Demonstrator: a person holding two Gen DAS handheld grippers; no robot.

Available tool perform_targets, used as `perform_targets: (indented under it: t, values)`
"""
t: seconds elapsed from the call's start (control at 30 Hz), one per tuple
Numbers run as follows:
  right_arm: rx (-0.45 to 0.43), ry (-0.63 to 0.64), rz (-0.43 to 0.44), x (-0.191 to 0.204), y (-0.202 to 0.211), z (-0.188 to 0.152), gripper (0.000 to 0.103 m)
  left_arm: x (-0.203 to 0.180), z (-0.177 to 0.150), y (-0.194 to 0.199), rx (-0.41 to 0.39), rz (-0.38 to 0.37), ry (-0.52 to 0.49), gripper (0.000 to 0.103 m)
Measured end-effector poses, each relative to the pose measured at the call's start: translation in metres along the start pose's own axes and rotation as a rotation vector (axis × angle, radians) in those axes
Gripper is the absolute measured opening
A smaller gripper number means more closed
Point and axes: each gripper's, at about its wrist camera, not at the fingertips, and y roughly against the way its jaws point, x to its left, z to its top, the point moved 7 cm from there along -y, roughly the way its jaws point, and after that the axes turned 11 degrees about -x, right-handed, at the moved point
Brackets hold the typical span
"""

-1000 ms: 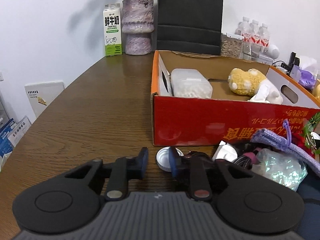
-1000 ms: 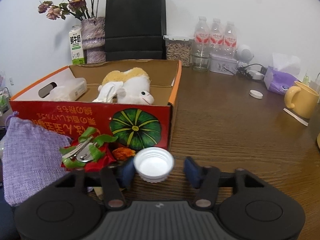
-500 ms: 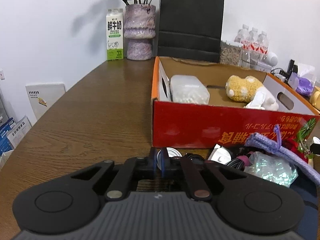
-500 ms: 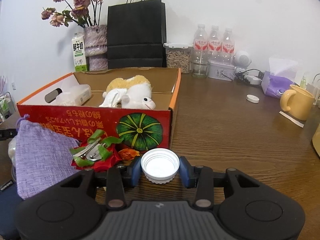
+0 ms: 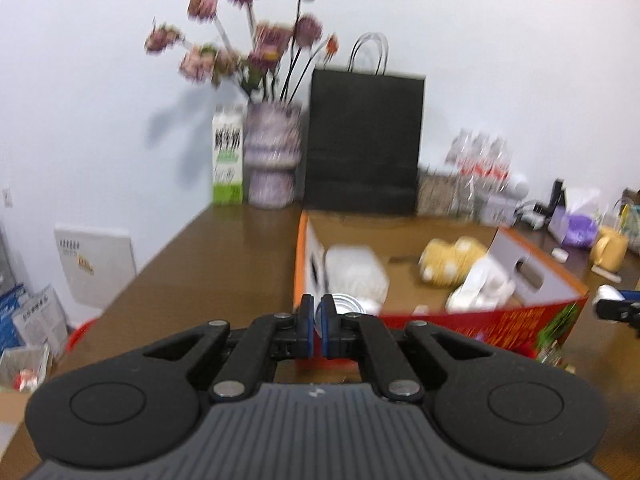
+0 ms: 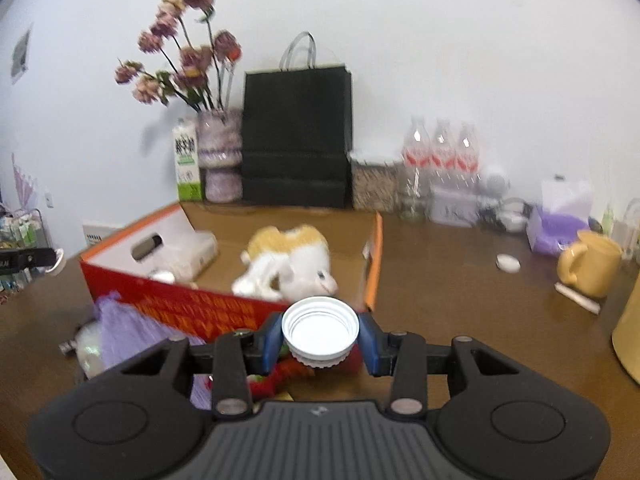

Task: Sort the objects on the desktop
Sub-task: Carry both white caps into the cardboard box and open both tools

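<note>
My left gripper is shut on the rim of a silver lid and holds it up near the near-left corner of the red cardboard box. My right gripper is shut on a white lid, open side up, raised in front of the box. The box holds a plush sheep and a clear plastic container. A purple pouch and a red-green ornament lie on the table before the box.
A black paper bag, a vase of flowers, a milk carton, several water bottles and a jar stand at the back. A yellow mug, a tissue pack and a small white cap are on the right.
My left gripper closed on the silver lid and lifted it. My right gripper closed on the white lid and lifted it. Both views now look down into the box from higher up.
</note>
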Motion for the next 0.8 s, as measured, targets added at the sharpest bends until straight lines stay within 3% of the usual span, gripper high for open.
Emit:
perform_targets:
  t: [0.17,0.33,0.57,0.8]
  values:
    - [-0.045,0.008,0.042,0.019,-0.012,0.024,0.039,-0.027,0.029,-0.004,-0.075,-0.043,-0.012,0.004]
    - [-0.069,0.011,0.086,0.038,-0.038,0.043,0.039,-0.057,0.039,-0.025,-0.097,-0.091,-0.022,0.005]
    - [-0.045,0.004,0.126,0.057,-0.1,0.051,0.039,-0.076,0.026,-0.084,-0.044,-0.097,-0.011,0.005]
    - [0.02,-0.024,0.144,0.058,-0.146,0.028,0.039,-0.075,-0.001,-0.132,0.005,-0.072,-0.01,0.005]
